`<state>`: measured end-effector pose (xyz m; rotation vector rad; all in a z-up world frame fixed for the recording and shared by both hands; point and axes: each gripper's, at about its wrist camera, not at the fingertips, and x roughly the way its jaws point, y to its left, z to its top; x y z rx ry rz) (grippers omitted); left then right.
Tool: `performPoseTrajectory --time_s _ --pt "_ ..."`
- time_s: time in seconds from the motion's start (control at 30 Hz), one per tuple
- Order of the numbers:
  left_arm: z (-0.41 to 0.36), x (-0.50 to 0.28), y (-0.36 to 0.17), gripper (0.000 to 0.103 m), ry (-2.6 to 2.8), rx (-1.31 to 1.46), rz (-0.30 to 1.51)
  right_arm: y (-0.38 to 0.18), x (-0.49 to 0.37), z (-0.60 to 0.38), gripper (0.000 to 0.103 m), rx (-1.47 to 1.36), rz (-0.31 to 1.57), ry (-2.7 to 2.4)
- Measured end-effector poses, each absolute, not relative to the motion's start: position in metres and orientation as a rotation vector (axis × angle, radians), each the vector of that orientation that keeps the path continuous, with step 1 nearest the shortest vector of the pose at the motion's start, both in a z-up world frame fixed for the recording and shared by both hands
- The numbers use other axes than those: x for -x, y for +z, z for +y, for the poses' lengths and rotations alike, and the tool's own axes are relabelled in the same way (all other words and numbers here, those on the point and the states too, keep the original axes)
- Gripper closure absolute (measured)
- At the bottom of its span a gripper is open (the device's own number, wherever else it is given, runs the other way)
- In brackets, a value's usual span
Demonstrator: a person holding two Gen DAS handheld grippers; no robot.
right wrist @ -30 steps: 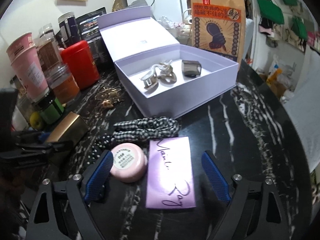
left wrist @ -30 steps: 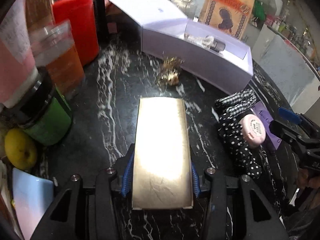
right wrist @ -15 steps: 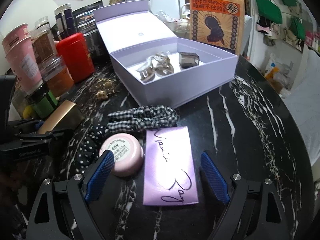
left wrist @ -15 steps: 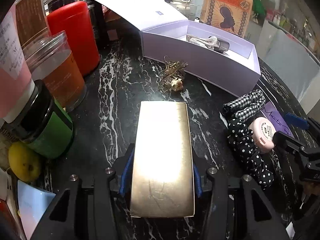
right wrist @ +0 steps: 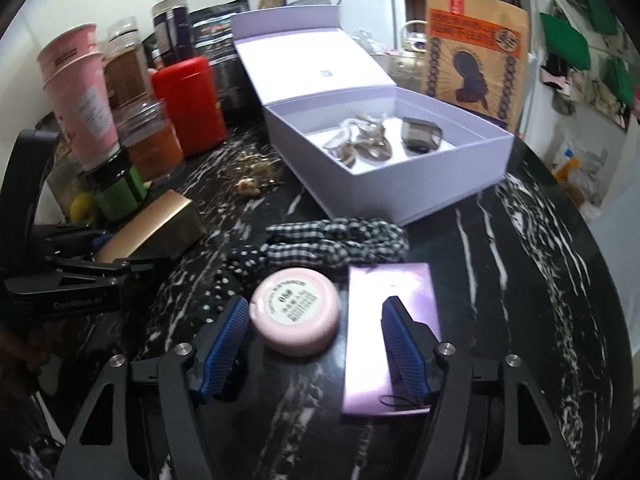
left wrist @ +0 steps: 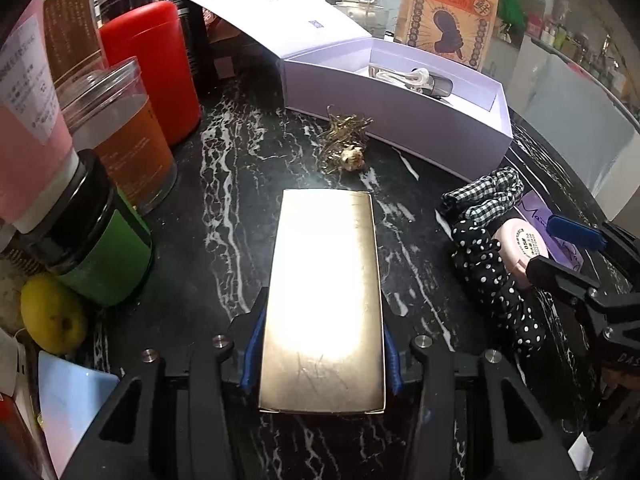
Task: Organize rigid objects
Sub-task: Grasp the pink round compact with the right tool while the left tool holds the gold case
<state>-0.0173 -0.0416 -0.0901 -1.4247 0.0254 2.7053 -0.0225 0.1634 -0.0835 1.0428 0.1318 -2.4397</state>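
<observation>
- Left gripper (left wrist: 320, 354): clamped on the long sides of a gold metallic box (left wrist: 324, 300), near end between the blue pads, far end jutting ahead over the black marble table (left wrist: 224, 208).
- Right gripper (right wrist: 312, 344): closing, pink round compact (right wrist: 295, 316) between the jaws, pads not yet touching; right pad over the lilac card (right wrist: 388, 340).
- Compact: rigid, light, smooth-sided (likely slippery); best pinched across its widest middle.
- Beyond the jaws: open lilac gift box (right wrist: 400, 188), probable destination.
</observation>
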Motion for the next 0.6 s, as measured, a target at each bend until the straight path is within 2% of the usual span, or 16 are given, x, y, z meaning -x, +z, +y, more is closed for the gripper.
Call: performPoseTrajectory --time_s 0.13,0.27,0.4,0.6 --pt "-0.047 0.015 -0.09 0.056 2.719 1.425 0.011 -0.083 0.029 0.156 0.033 -1.053 0.109 -2.405" --pt "-0.05 0.014 -0.091 0.056 2.73 1.417 0.001 -0.083 0.031 0.144 0.034 -1.075 0.203 -2.428" --pt "-0.052 0.013 -0.091 0.056 2.73 1.415 0.003 -0.084 0.028 0.14 0.05 -1.105 0.226 -2.385" --pt "-0.052 0.014 -0.091 0.056 2.731 1.391 0.013 -0.088 0.028 0.146 0.052 -1.126 0.158 -2.365"
